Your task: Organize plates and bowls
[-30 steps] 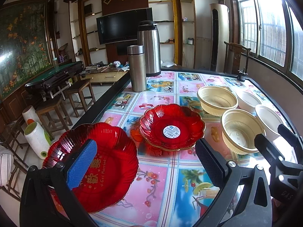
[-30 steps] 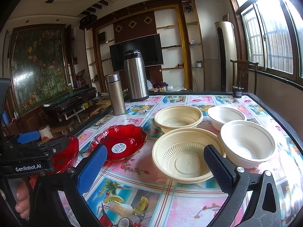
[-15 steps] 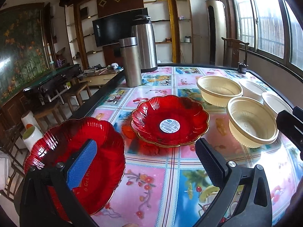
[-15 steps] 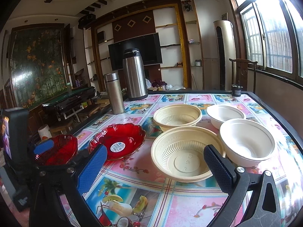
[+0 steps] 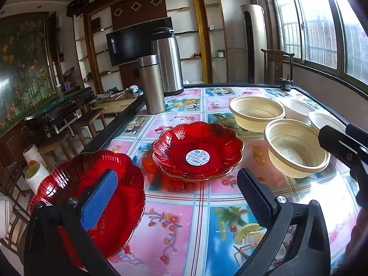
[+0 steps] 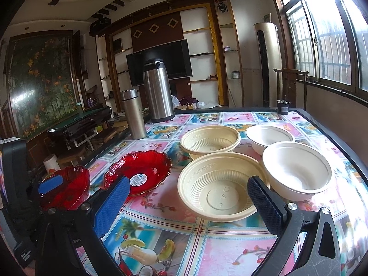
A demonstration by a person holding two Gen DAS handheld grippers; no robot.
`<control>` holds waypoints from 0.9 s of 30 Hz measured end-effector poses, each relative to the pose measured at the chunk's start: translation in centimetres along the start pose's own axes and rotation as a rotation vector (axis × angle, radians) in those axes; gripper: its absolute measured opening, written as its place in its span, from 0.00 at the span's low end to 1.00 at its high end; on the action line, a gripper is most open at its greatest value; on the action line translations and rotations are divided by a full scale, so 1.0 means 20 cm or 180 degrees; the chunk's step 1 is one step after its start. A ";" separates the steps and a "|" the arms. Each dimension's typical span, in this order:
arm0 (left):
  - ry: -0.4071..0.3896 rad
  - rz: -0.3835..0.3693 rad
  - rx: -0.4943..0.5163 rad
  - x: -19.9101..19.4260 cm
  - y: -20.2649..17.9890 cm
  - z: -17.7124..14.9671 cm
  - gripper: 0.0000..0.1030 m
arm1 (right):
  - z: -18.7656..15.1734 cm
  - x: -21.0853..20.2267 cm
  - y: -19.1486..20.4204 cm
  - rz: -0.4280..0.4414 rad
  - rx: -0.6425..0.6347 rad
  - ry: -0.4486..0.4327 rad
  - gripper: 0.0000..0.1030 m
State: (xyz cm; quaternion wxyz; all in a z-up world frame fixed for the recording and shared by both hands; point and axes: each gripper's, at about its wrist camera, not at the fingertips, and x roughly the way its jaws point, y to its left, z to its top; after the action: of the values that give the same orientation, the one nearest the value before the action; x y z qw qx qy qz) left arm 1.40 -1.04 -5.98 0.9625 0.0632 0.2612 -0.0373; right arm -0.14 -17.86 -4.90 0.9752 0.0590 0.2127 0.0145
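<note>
My desk [image 5: 184, 225] wears a fruit-print cloth, its dark edge running far-left. Both my left tongs [image 5: 177, 197] and right tongs [image 6: 188, 204] gape wide, holding nothing; near red plate [image 5: 92, 184] overhangs the left edge.

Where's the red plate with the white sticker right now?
In the left wrist view the stickered red plate lies flat mid-table, between the other red plate at the near left edge and the nearer beige bowl to its right.
</note>
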 end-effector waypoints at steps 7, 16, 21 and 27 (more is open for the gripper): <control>0.0488 -0.0410 0.0149 0.04 0.04 0.14 1.00 | 0.07 -0.01 -0.01 -0.0028 0.0141 -0.0043 1.00; 0.1230 -0.1270 -0.0707 0.25 0.56 0.70 1.00 | 0.52 0.20 0.08 0.0785 0.0708 0.0242 1.00; 0.1867 -0.1668 -0.1134 0.64 0.56 0.66 1.00 | 0.44 0.50 0.18 0.1326 0.1316 0.0908 1.00; 0.2313 -0.1717 -0.1163 0.85 0.40 0.52 1.00 | 0.16 0.75 0.11 0.1409 0.2070 0.1389 0.99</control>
State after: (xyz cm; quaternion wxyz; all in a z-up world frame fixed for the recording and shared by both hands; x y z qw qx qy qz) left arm 22.06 4.79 -4.87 0.7604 -0.1677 0.5896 -0.2145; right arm 14.82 -15.13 -7.96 0.8117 0.4020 0.3892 0.1673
